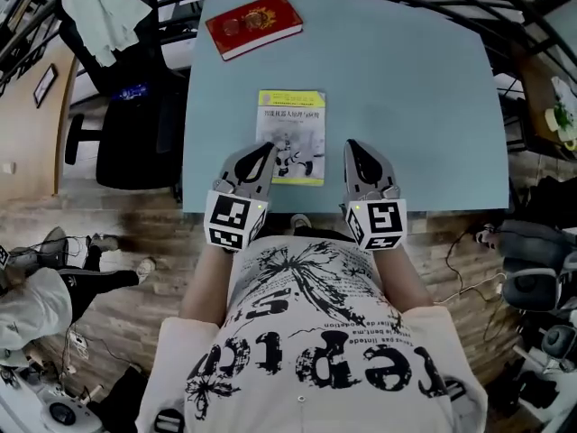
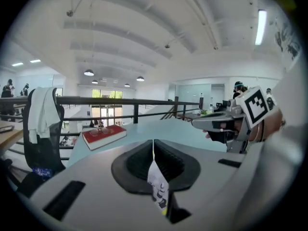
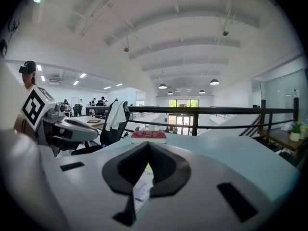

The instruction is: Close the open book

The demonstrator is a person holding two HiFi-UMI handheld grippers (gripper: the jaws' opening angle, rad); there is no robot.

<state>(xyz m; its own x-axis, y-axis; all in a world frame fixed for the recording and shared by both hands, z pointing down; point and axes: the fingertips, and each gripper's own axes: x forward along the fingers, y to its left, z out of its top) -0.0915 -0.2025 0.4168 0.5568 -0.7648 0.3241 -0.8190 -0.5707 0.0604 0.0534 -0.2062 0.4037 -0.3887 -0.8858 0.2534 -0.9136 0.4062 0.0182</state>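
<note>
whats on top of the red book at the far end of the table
A pair of glasses lies on the cover of the red book. Nothing else shows on it. The cover beneath the glasses and the table under the book are hidden.

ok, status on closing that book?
Left tool shut, right tool shut, both empty, at the table near edge. Book lies closed, cover up. Red book far back, nothing in the way.

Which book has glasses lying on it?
The red book at the table's far edge; glasses rest on its cover. The nearer yellow-and-white book carries none.
</note>
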